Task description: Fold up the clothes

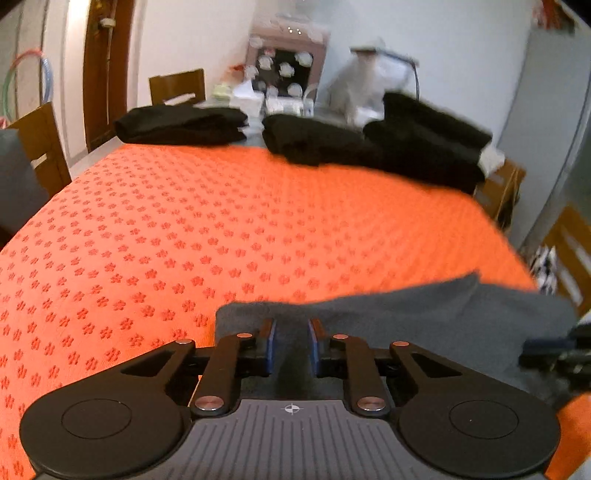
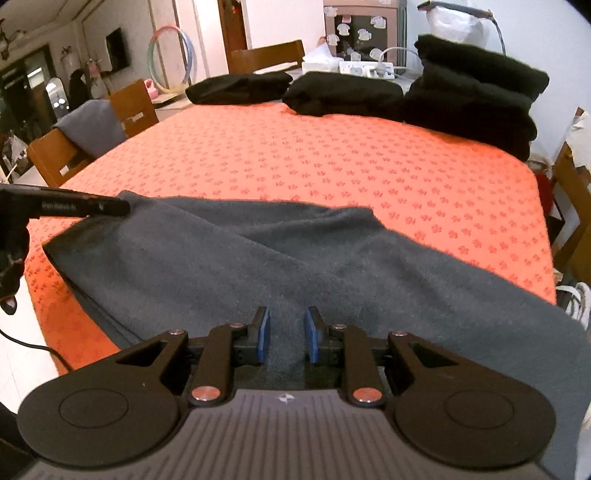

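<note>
A grey cloth (image 2: 295,258) lies rumpled across the near part of the orange tablecloth (image 2: 369,166), filling the lower half of the right view. The right gripper (image 2: 286,334) and left gripper (image 1: 291,341) are both released (blue pads apart) over it. Folded black clothes (image 2: 469,92) line the top.

An orange tablecloth (image 2: 369,166) with a small red flower print covers the table. Wooden chairs (image 2: 133,105) stand along its left side and another (image 2: 266,55) at the far end. A striped hoop (image 2: 168,59) leans against the wall by a dark wooden door (image 1: 107,70). Behind the far edge sits a white power strip (image 2: 365,68) with a cable, near a pinkish cabinet (image 2: 364,26) dotted with white stickers, and a white bag (image 2: 458,20) on the right
</note>
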The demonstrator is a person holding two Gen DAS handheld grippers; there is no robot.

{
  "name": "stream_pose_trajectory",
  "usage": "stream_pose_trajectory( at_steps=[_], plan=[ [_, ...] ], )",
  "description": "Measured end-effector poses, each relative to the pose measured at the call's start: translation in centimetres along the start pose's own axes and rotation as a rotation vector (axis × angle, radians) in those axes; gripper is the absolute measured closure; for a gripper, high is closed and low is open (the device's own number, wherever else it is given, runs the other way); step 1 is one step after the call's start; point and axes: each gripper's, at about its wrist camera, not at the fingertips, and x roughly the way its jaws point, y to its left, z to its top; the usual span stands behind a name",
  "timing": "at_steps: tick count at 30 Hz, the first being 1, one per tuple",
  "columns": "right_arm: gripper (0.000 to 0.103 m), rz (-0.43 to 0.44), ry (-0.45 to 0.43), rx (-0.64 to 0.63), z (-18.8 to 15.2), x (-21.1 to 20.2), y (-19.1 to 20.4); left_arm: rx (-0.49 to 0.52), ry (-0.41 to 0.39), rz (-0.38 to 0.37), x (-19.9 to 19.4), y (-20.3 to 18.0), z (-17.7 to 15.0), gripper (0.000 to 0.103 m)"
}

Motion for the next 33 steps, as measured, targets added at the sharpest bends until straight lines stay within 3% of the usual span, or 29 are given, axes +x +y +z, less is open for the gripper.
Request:
stream_pose_trajectory(
  at_steps=[3,8,12,17,23,28,33],
  plan=[
    [0.069,0.026,-0.019,-0.015,-0.5,-1.6,0.7,0.027,-0.009,-0.034,-1.8,-0.1,-0.6,0.081],
    [0.068,0.041,0.023,-0.065,-2.5,-2.0,1.9,0.151,0.048,-0.032,-1.9,-1.0,-3.0,0.079],
    [0.068,0.025,0.024,-0.098,-3.9,-1.5,2.2,0.231,0.038,-0.013,-1.2,-1.3,-4.6,0.079],
    [0.068,-0.007,-0.001,-0.041,-3.4,-3.5,1.3,0.205,0.029,-0.017,-1.9,-1.8,-3.4,0.074],
    [0.061,-0.180,-0.094,0.211,-5.0,-9.2,-2.9,0.178,0.026,-0.076,-3.0,-2.7,-1.8,0.067],
    [0.042,-0.306,-0.151,0.465,-8.4,-13.3,-7.5,0.134,0.049,-0.162,-3.4,-3.4,-0.3,0.059],
    [0.022,-0.359,-0.242,0.783,-13.4,-15.5,-12.6,0.132,0.049,-0.205,-3.2,-4.9,0.6,0.056]
  ],
)
